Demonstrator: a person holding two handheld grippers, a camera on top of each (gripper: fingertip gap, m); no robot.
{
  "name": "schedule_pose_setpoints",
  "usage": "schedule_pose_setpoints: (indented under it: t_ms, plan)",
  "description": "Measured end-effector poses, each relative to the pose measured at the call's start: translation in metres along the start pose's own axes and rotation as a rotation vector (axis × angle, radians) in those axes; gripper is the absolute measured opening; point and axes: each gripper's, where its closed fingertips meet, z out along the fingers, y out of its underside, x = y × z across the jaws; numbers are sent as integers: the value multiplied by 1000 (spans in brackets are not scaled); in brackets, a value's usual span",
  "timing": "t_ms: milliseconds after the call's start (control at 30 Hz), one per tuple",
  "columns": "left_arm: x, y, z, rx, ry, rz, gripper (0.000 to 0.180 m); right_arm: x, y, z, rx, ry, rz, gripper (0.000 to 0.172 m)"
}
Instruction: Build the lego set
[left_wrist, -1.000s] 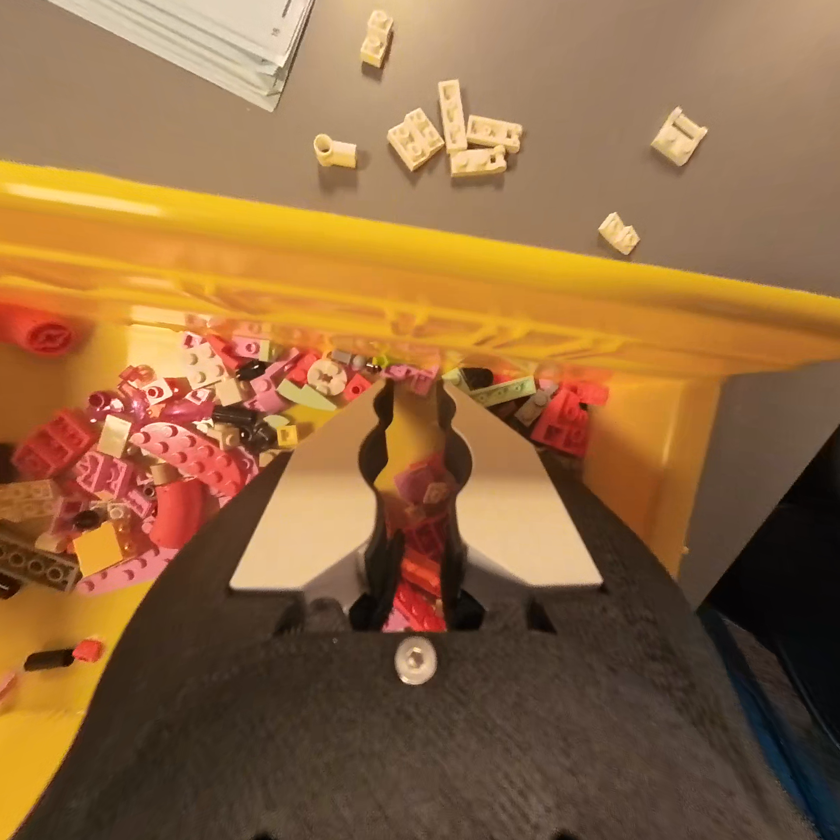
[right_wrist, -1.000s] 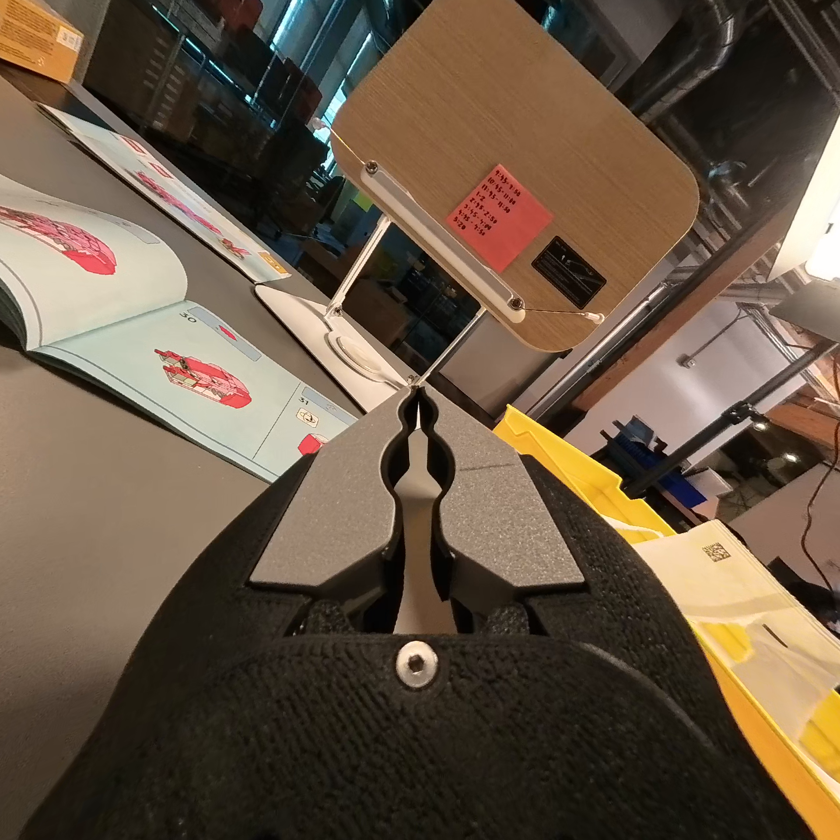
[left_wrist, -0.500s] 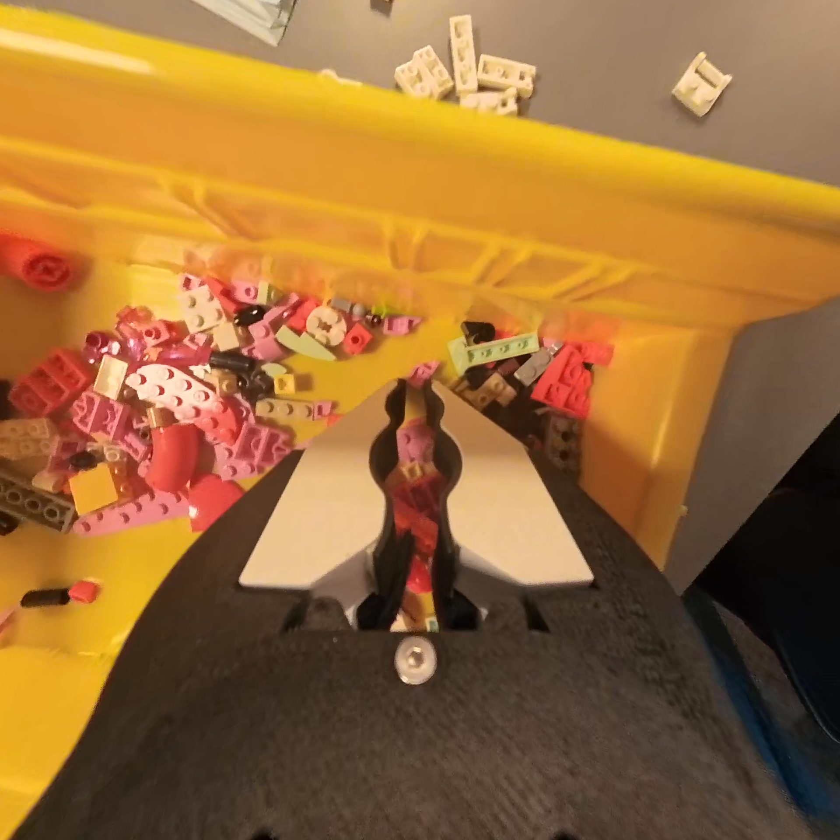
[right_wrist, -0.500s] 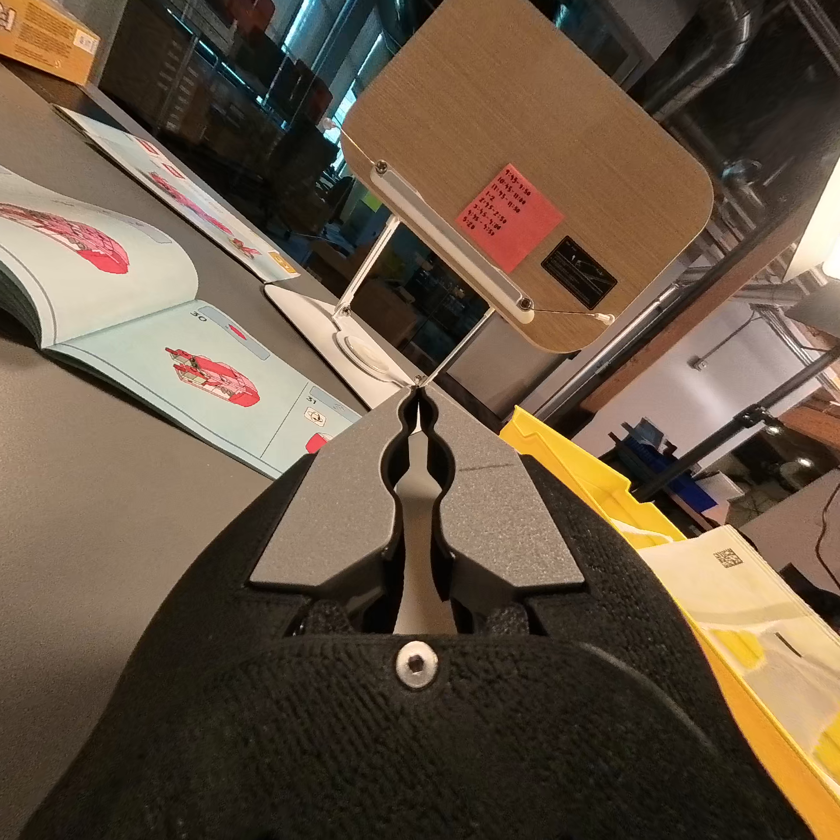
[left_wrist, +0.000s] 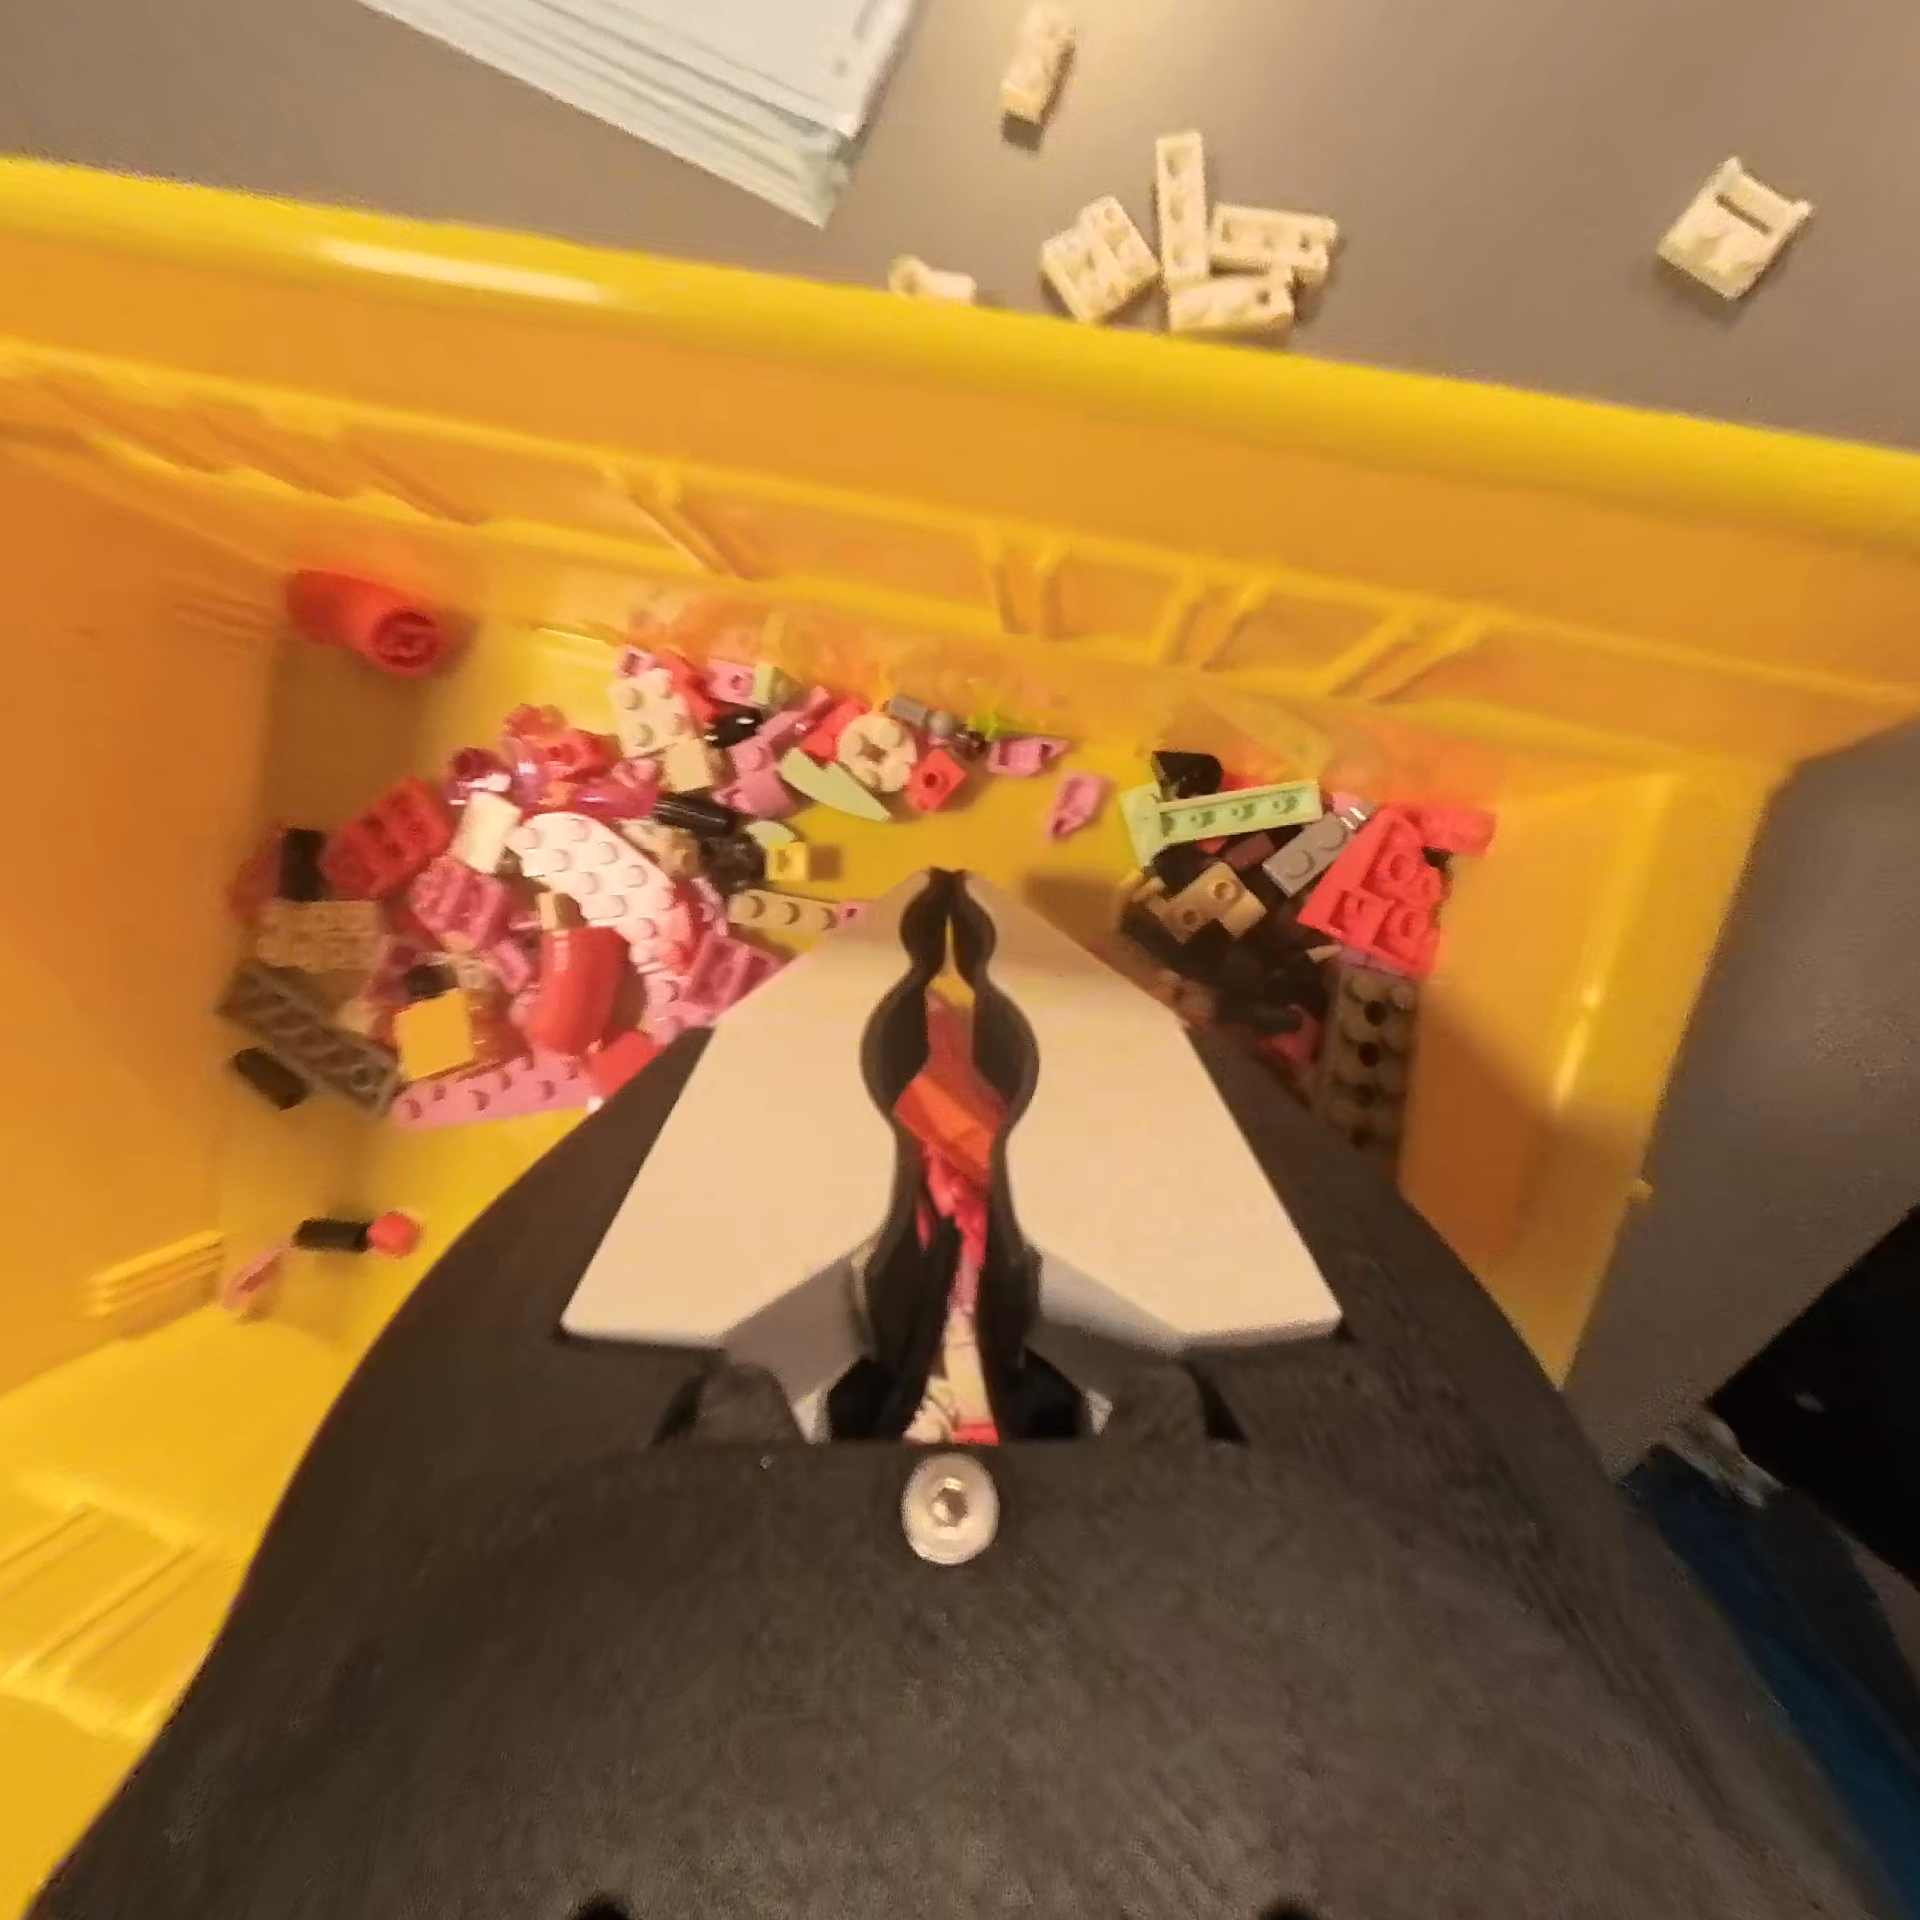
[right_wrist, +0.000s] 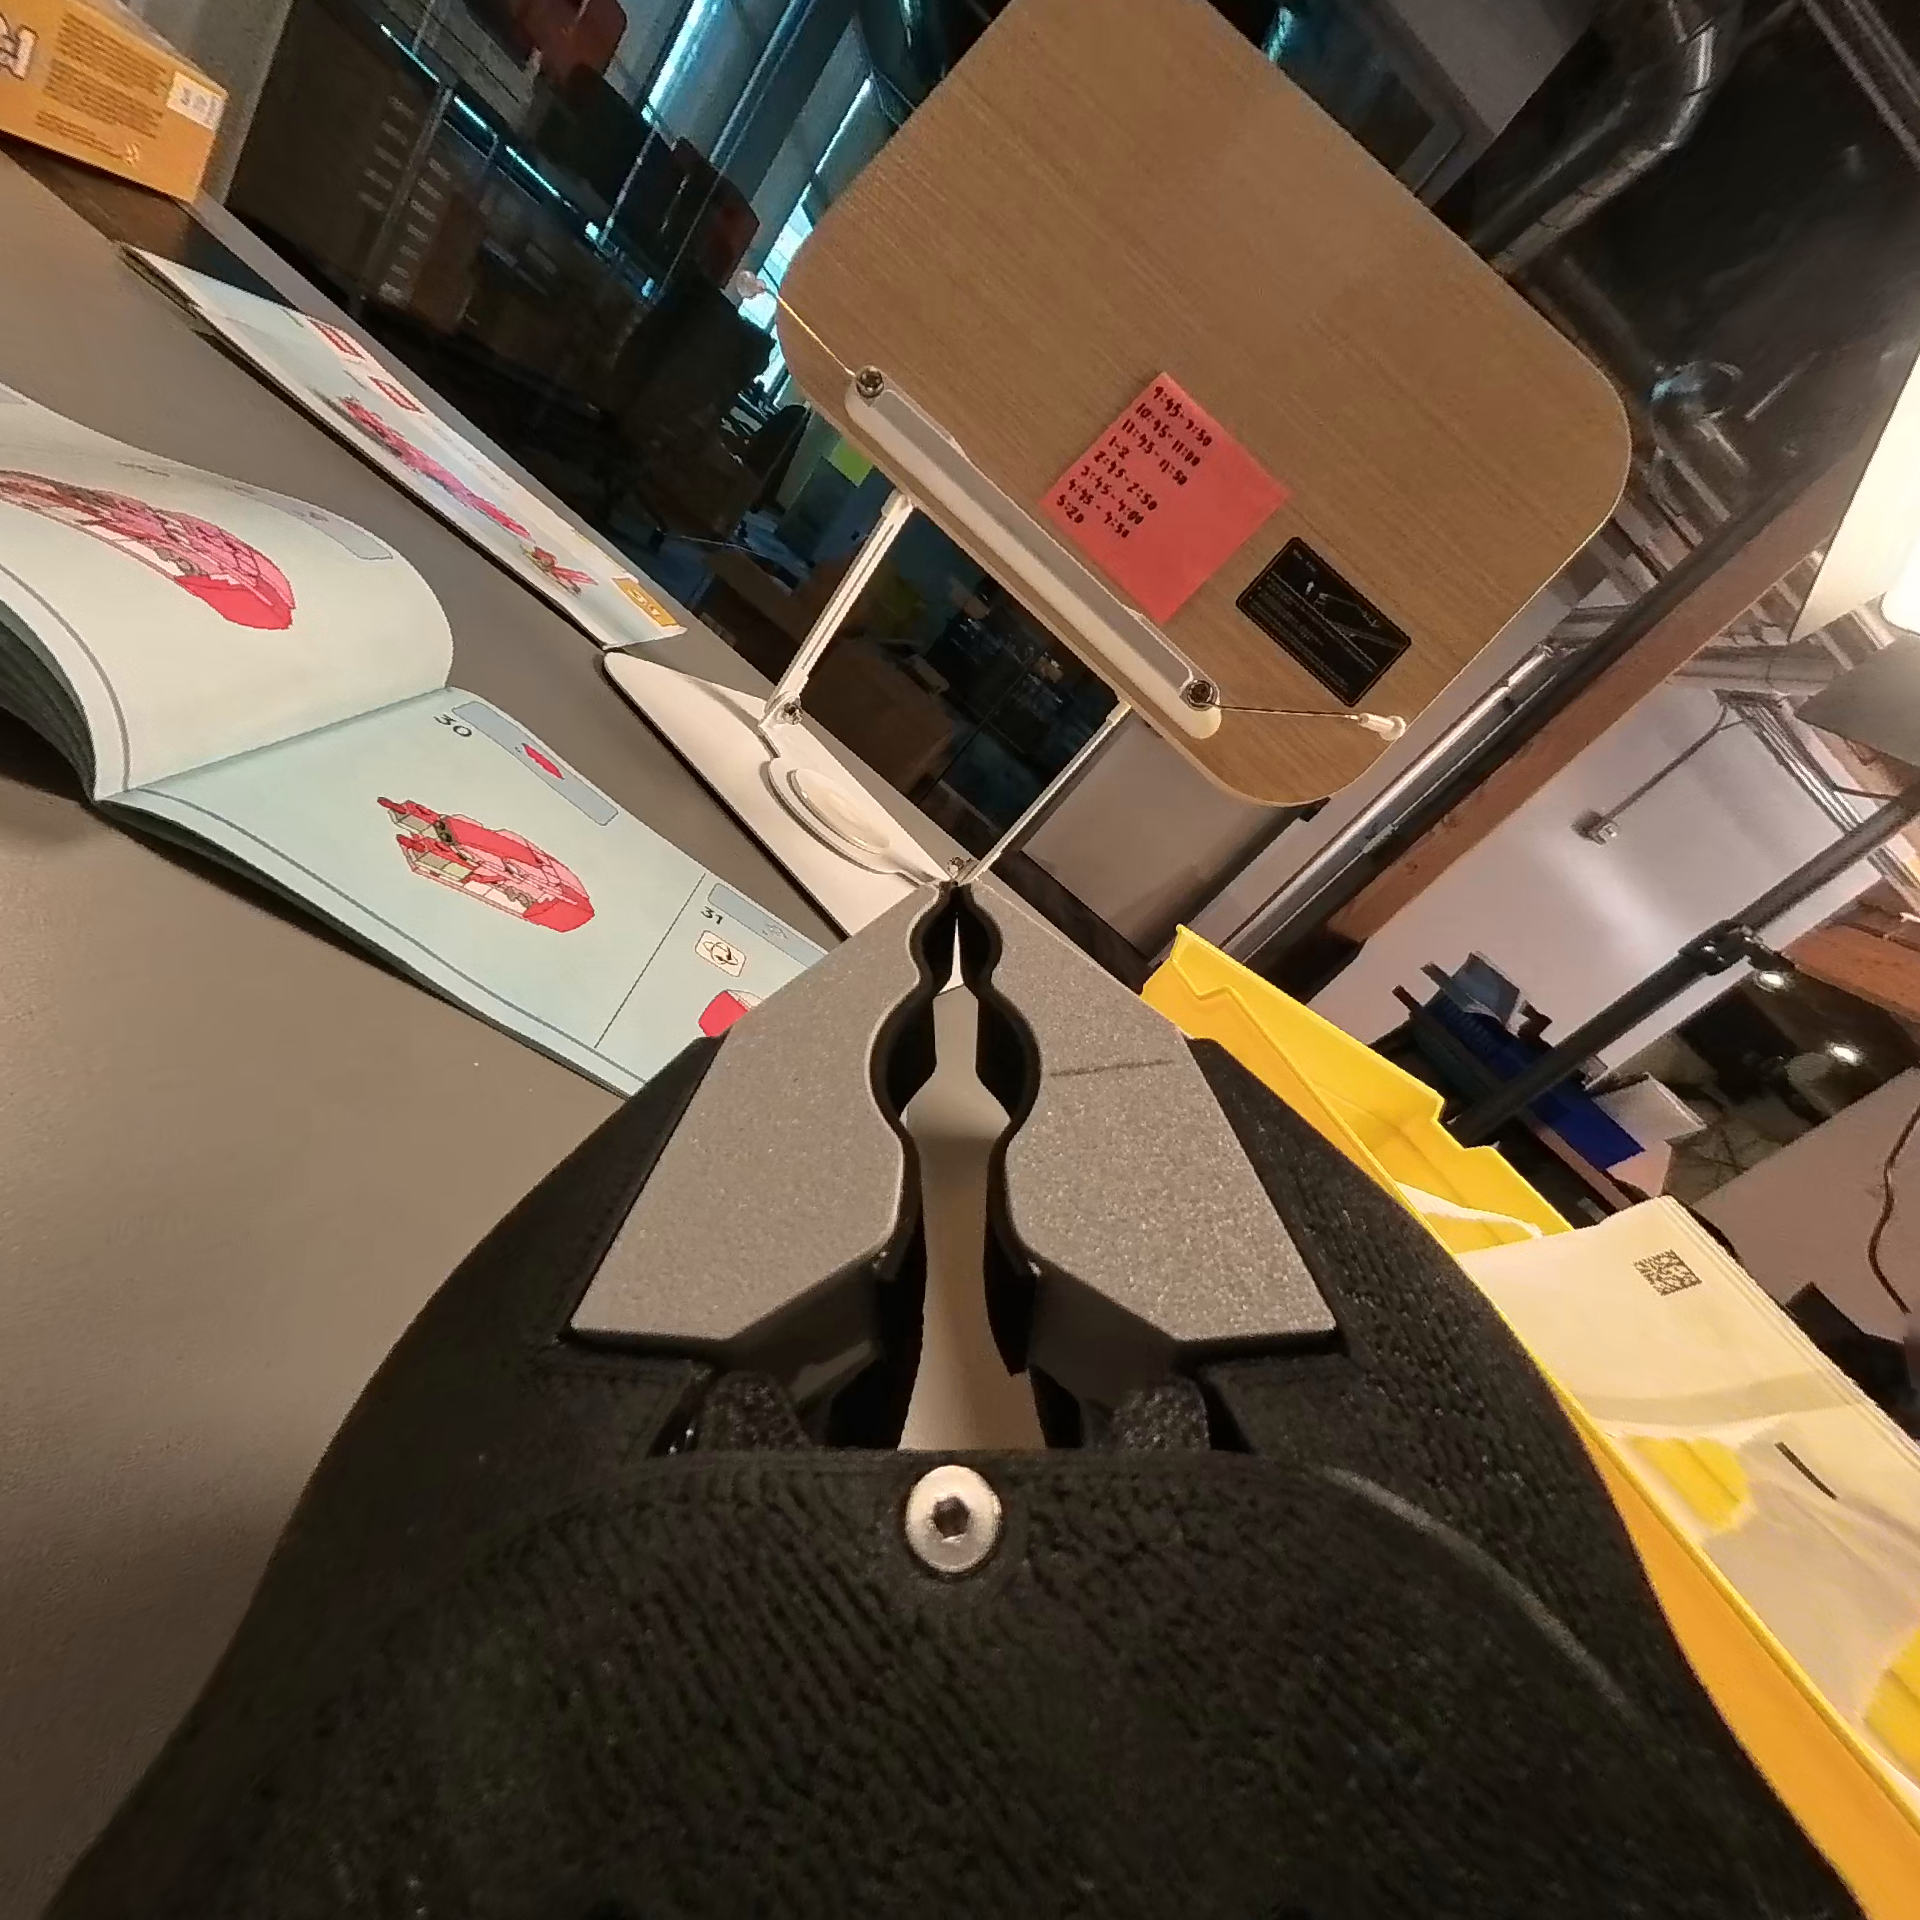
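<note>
My left gripper is inside a yellow bin, above its floor between two heaps of small bricks. A pink, red and white heap lies to its left, and a dark, red and pale green heap to its right. Its fingertips meet and I see nothing between them. My right gripper is shut and empty. It hovers over the grey table and points at the white base of a stand.
Several cream pieces and a stack of booklets lie on the table beyond the bin. An open instruction booklet, a wooden board on the stand, the yellow bin and a plastic bag surround the right gripper. One gripper's finger ends stand about 45 centimeters off the other's.
The left jaws closed from a narrow gap to fully shut, with no brick between the tips. The left gripper drew back, so more of the bin shows. The right gripper stayed shut and hardly moved.
</note>
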Motion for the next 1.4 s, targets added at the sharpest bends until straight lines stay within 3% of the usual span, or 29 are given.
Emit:
schedule_pose_setpoints:
  t_ms: [133, 400, 533, 667, 1033, 1233, 1400]
  plan:
    - [-11, -12, -19, 58, -105, 14, 0, 0, 0, 0, 2, -2, 7, 0]
    - [-14, -6, -14, 10, -91, -25, 1, -1, -1, 0, 6, -9, 13, 0]
    - [-11, -7, -8, 12, -56, -71, 17, 0, 0, 0, 5, -7, 17, 0]
    - [3, -12, -7, 34, 93, -137, 29, -1, 0, 0, 3, -9, 15, 0]
    - [20, -9, 12, -45, 208, -85, 22, -2, 0, 0, 2, -15, 15, 0]
    - [24, -10, 19, -56, 214, -81, 27, -2, 0, 0, 2, -16, 15, 0]
    - [26, -8, 20, -75, 200, -39, 17, -2, 0, 0, 3, -18, 15, 0]
